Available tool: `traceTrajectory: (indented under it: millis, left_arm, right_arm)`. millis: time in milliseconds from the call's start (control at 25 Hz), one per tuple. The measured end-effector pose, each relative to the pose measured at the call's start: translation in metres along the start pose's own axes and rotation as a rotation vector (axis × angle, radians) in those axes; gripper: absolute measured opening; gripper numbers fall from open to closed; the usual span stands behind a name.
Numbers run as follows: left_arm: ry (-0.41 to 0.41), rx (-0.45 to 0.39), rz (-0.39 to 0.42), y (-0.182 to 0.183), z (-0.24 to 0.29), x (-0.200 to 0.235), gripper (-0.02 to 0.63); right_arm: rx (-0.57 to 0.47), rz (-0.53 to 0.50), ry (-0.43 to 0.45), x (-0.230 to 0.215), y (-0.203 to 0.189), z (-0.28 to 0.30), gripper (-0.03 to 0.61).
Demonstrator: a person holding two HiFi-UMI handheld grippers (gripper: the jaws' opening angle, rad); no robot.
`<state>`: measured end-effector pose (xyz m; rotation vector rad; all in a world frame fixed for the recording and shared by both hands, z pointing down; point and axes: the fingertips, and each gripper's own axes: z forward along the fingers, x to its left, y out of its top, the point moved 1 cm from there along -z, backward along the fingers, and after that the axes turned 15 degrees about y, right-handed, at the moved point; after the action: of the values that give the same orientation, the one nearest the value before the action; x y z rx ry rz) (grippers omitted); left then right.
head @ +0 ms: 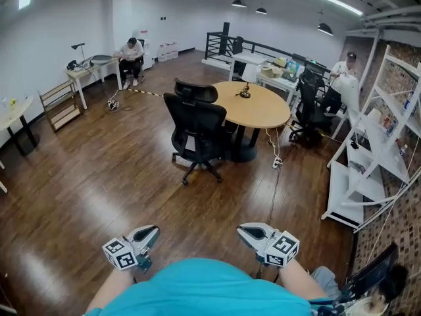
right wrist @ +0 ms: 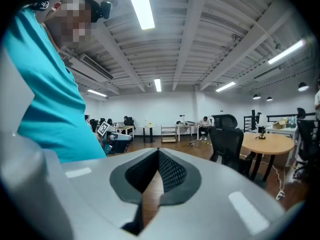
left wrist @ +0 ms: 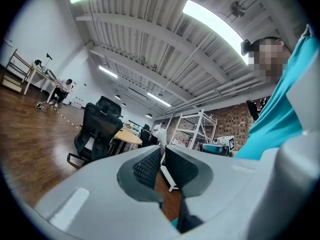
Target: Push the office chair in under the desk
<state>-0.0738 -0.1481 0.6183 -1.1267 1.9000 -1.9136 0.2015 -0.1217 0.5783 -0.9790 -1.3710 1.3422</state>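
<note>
A black office chair stands on the wood floor with its back towards me, at the near side of a round wooden table. A second black chair back shows just behind it. Both grippers hang low by my teal-clad torso, far from the chair. My left gripper is shut and holds nothing, and so is my right gripper. In the left gripper view the chair shows left of the shut left gripper. In the right gripper view the chair and table lie right of the shut right gripper.
White shelving lines the right wall. A cable runs down from the table and across the floor. Another black chair stands past the table. People sit at desks at the far left and far right.
</note>
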Motion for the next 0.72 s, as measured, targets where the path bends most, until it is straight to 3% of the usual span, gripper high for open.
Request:
traceTrajectory:
  millis: [200,360,520,720]
  left_arm:
    - [-0.024,-0.030,0.015,0.021,-0.090,-0.049,0.046]
    - [0.033,-0.001,-0.009,0.000,-0.160,-0.028,0.046]
    - [0.079,0.027,-0.025,-0.007,-0.196,-0.022,0.044]
    - [0.093,-0.005,-0.038,0.001,-0.222,-0.062,0.044]
  right_arm:
    - [-0.038,0.009,-0.012,0.077,0.028,0.010,0.000]
    - [-0.039,0.017,-0.015,0.121,0.019,0.043,0.000]
    - [-0.031,0.033,0.008,0.149,0.023,0.056,0.000]
    - [-0.046,0.045,0.023,0.188,0.038,0.036,0.000]
